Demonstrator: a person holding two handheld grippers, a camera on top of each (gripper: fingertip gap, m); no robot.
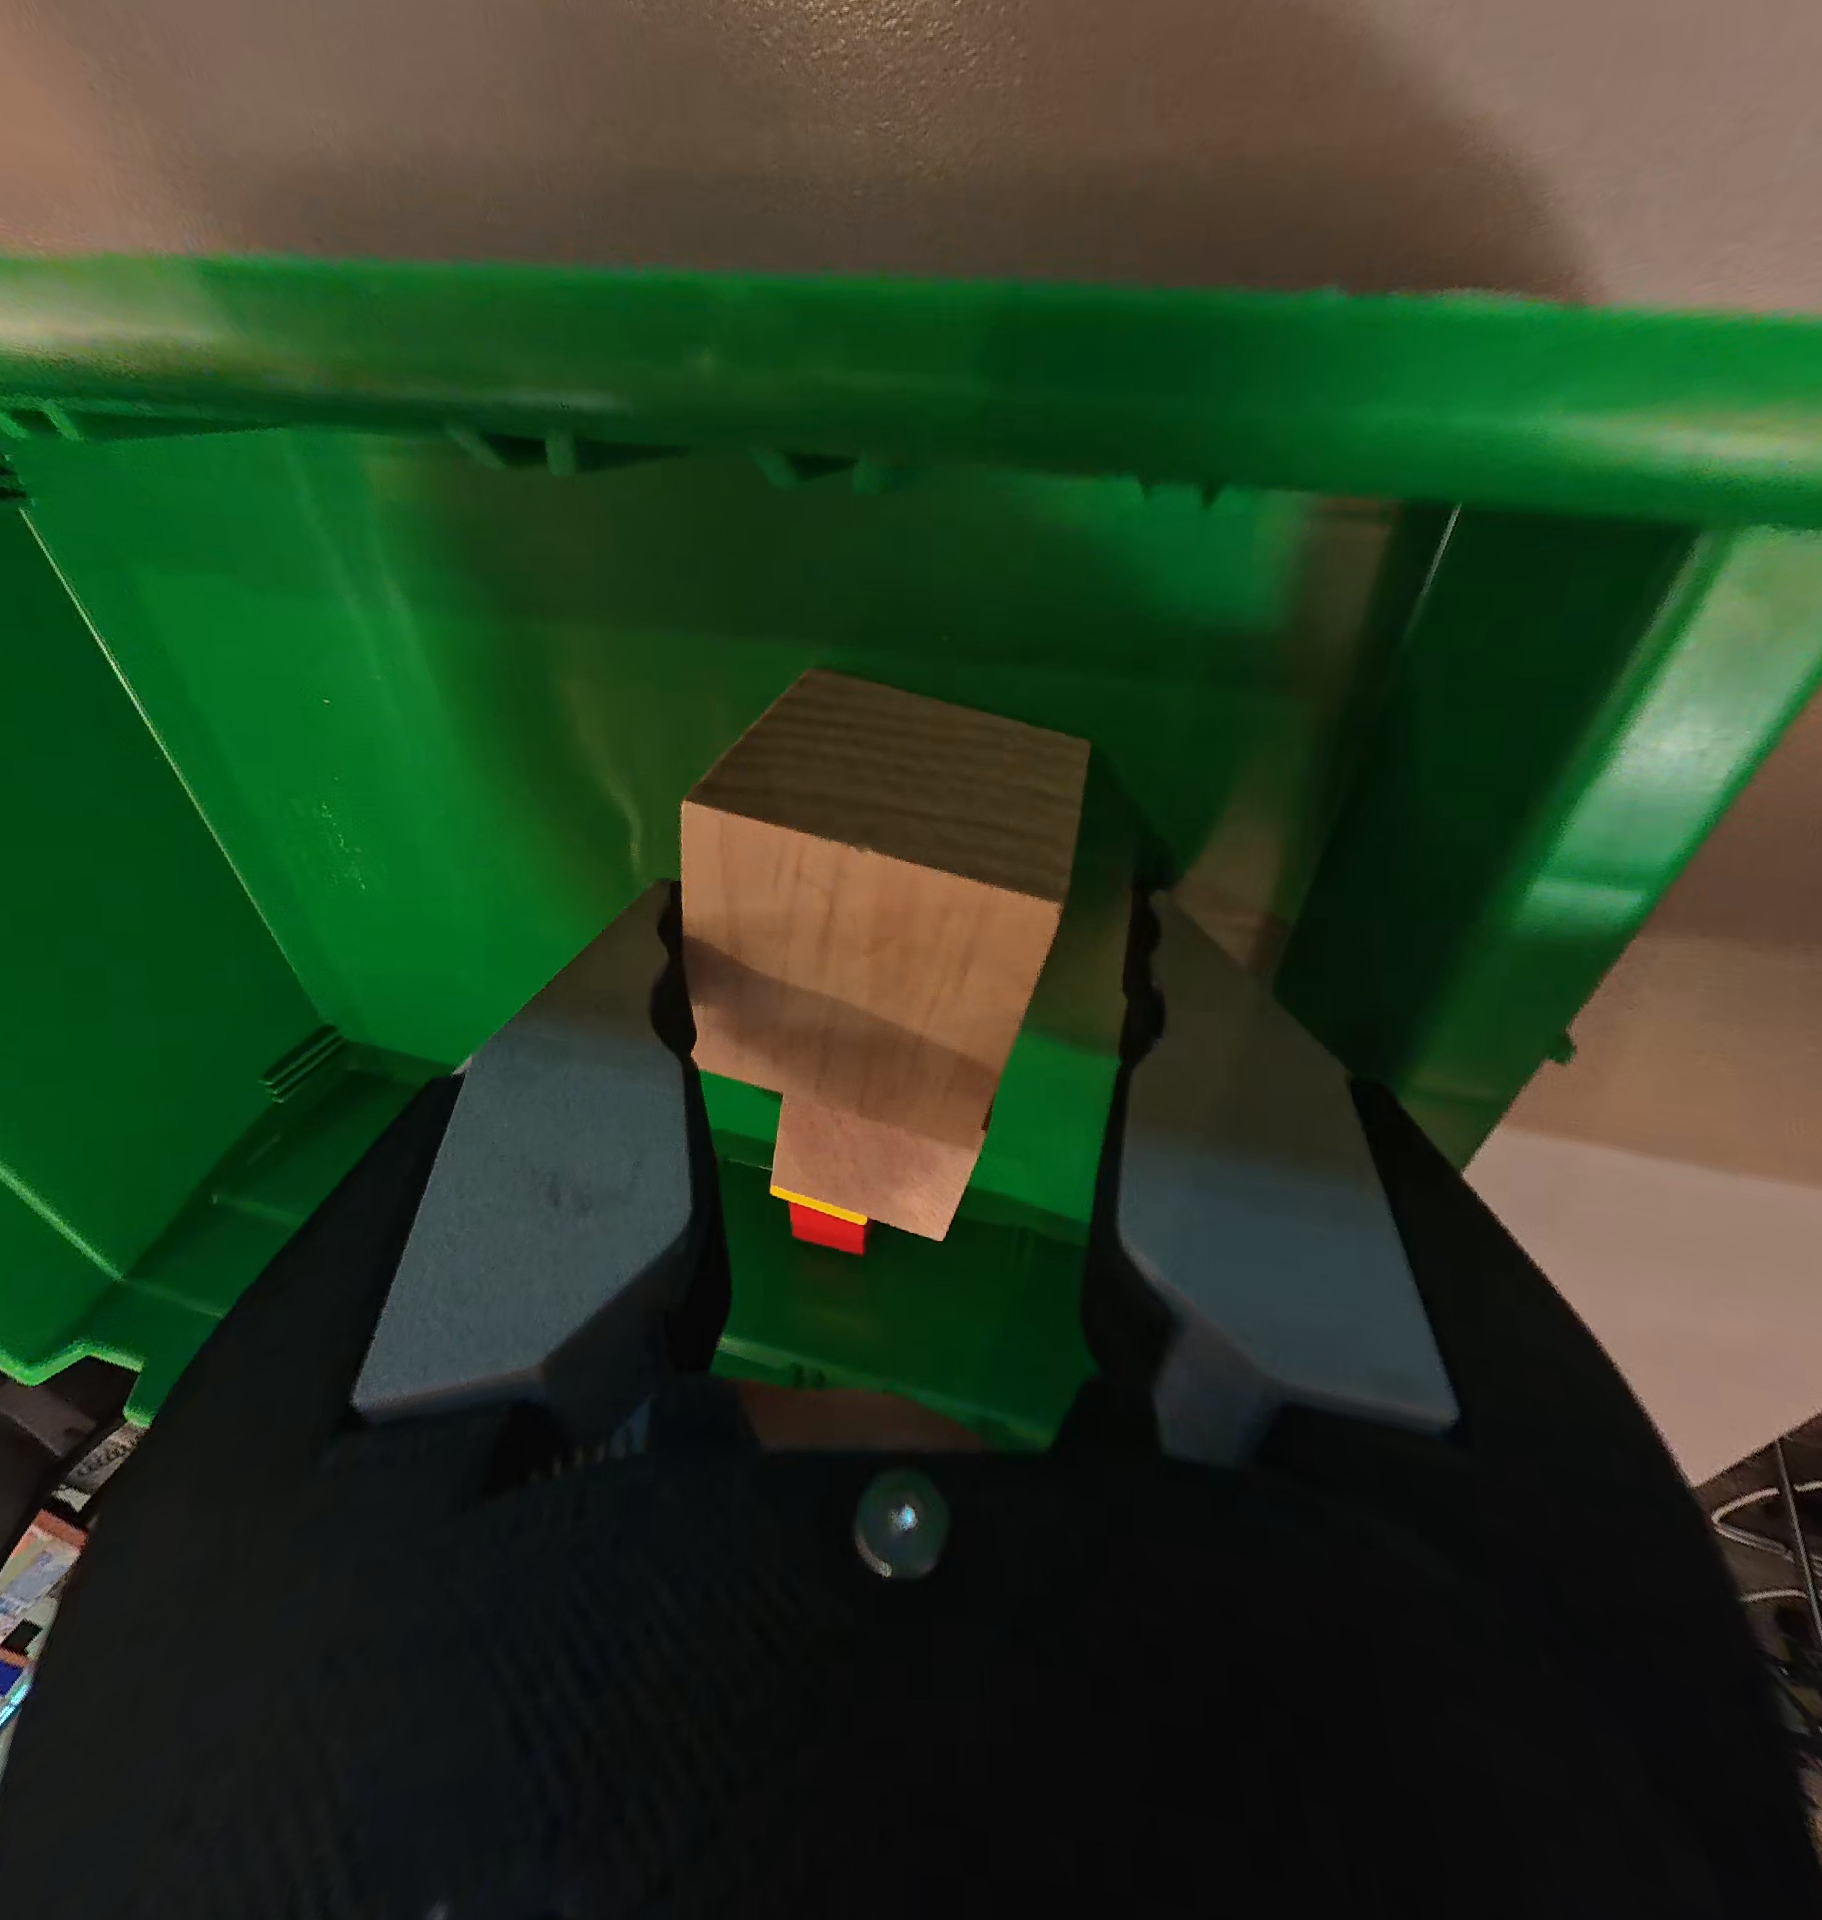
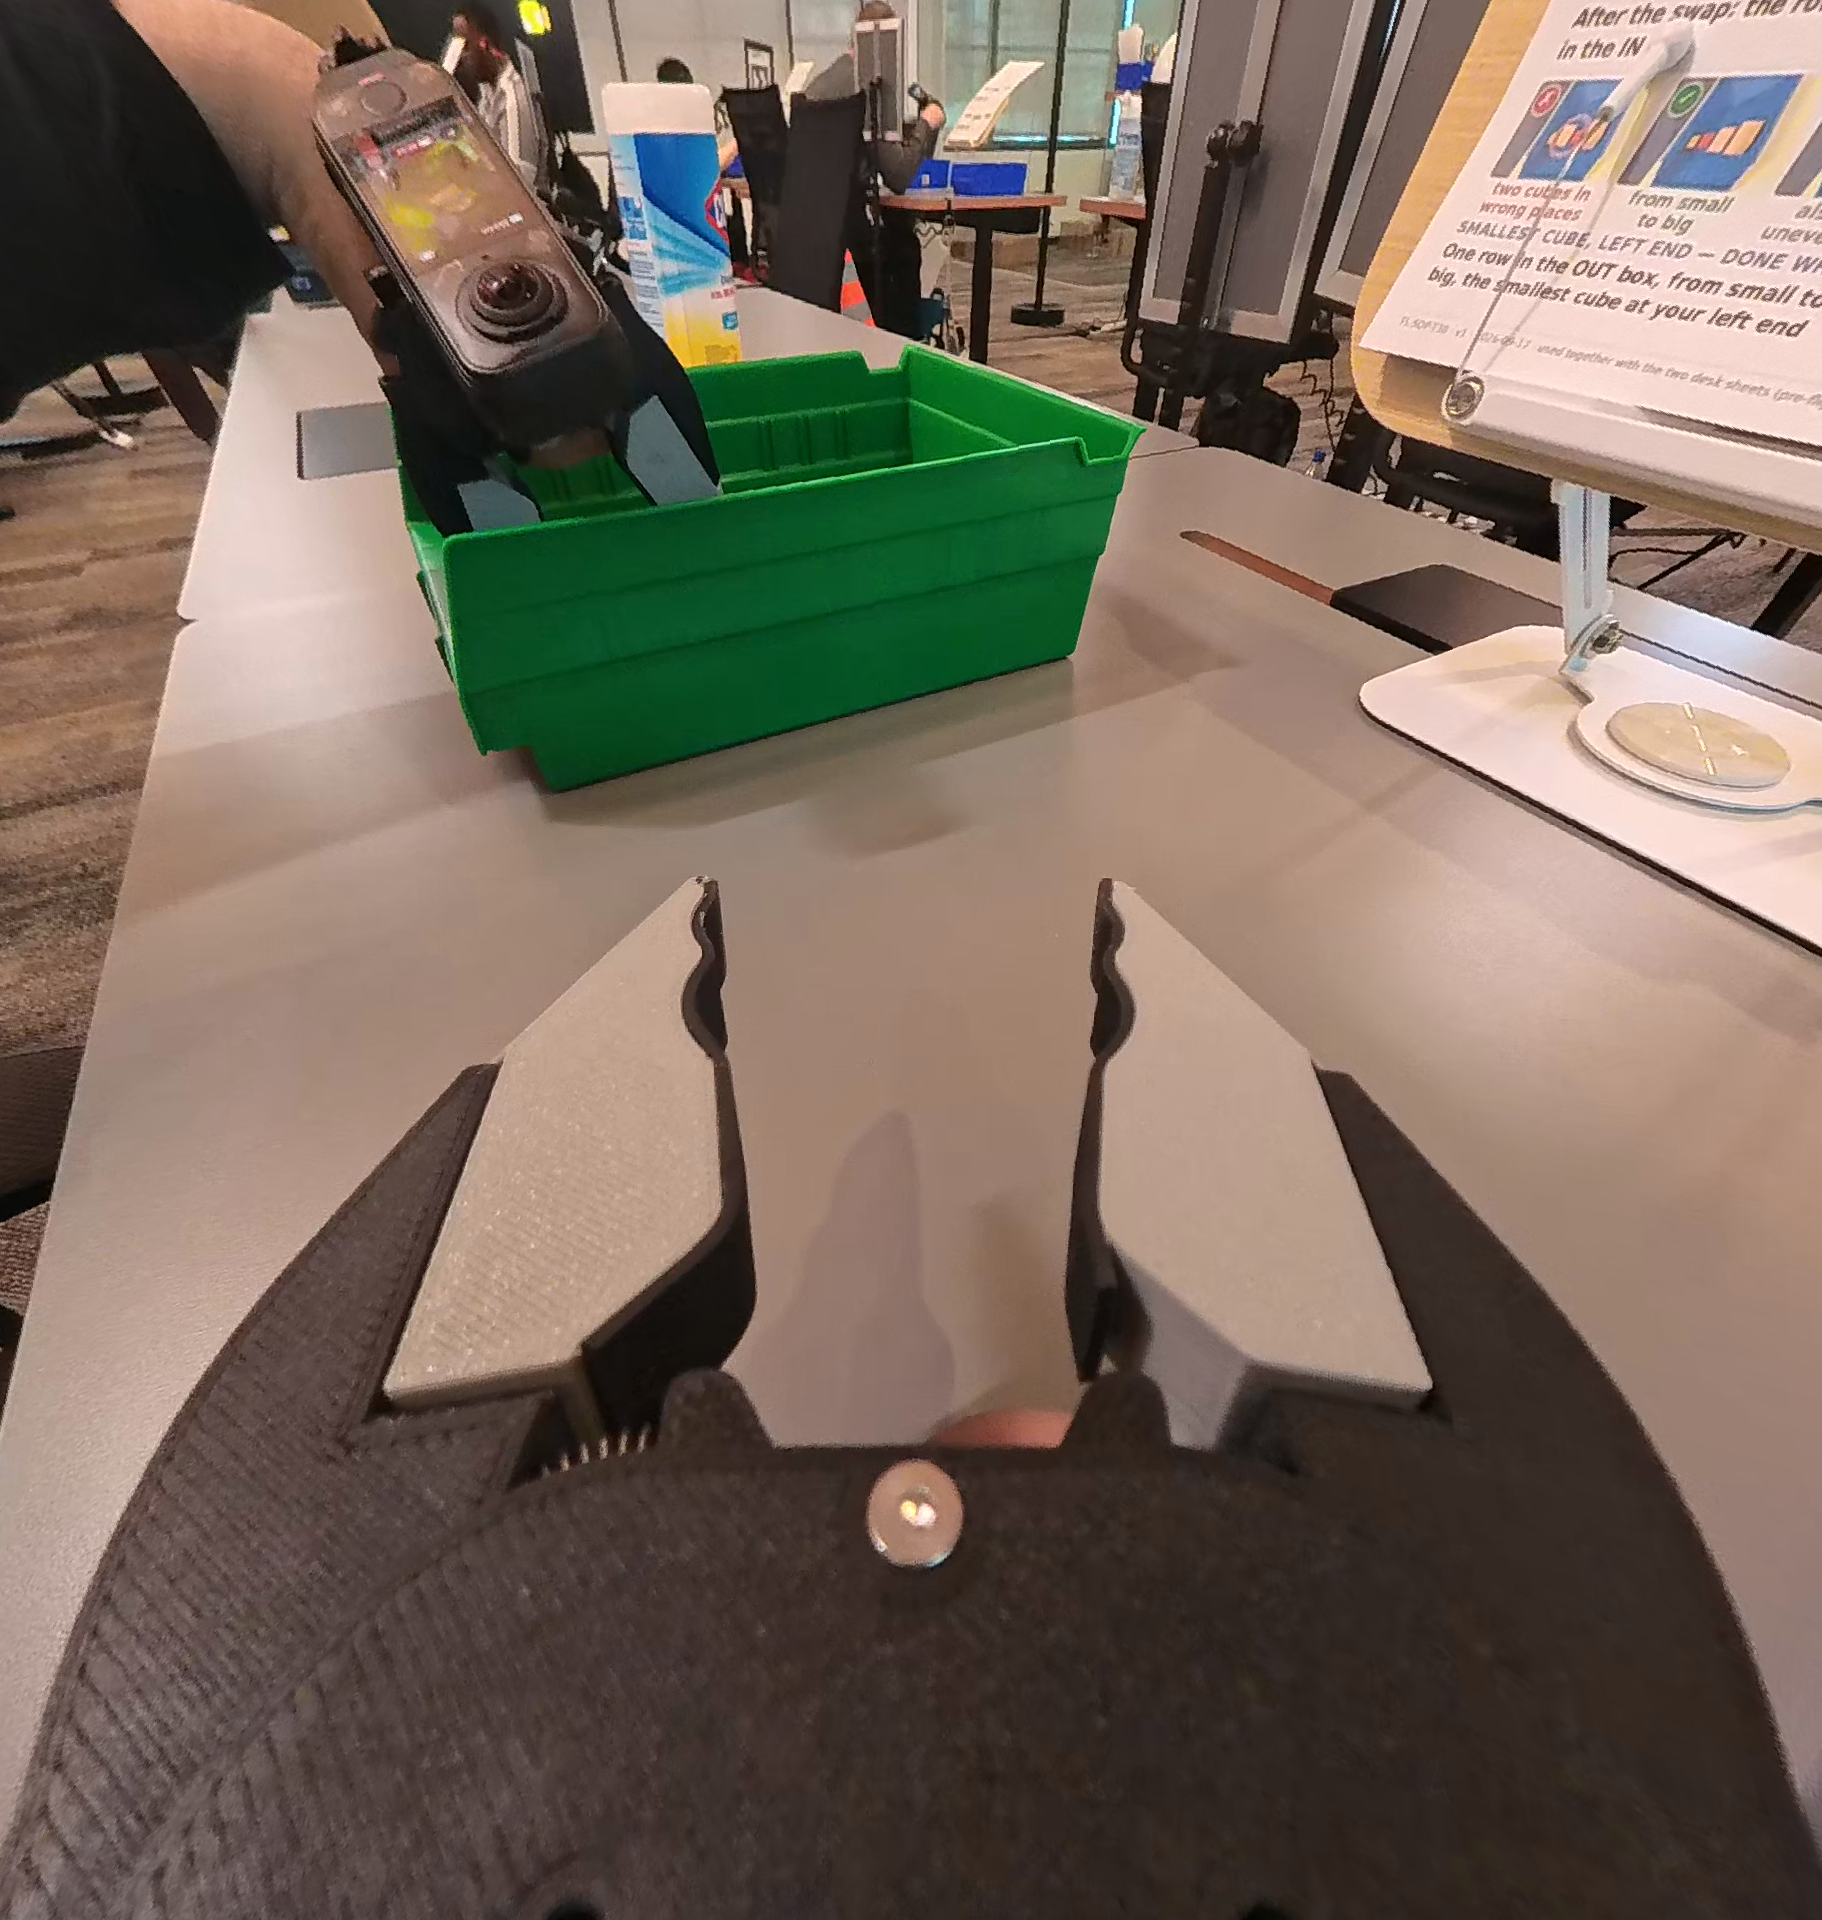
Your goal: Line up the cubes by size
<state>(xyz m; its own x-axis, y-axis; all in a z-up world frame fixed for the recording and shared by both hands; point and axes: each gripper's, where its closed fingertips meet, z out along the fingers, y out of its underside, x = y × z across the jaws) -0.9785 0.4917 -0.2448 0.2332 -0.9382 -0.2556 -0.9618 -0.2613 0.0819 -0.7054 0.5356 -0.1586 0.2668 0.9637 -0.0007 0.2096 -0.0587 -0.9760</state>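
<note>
In the left wrist view, a row of cubes runs along the floor of the green bin (image 1: 367, 727): a large wooden cube (image 1: 886, 790), a smaller wooden cube (image 1: 876, 1153), a small yellow cube (image 1: 813, 1202) and a smaller red cube (image 1: 829, 1228). My left gripper (image 1: 902, 904) is open around the large cube, with the left finger against its side and the right finger apart from it. In the right wrist view, my left gripper (image 2: 595, 483) dips into the left end of the bin (image 2: 782, 603). My right gripper (image 2: 907, 904) is open and empty over the grey table (image 2: 1302, 1039).
A tan wooden piece (image 1: 1234, 920) shows behind my left gripper's right finger. A wipes canister (image 2: 673, 208) stands behind the bin. A stand with a printed sheet (image 2: 1655, 208) on a white base (image 2: 1489, 727) is at the right. The table edge runs along the left.
</note>
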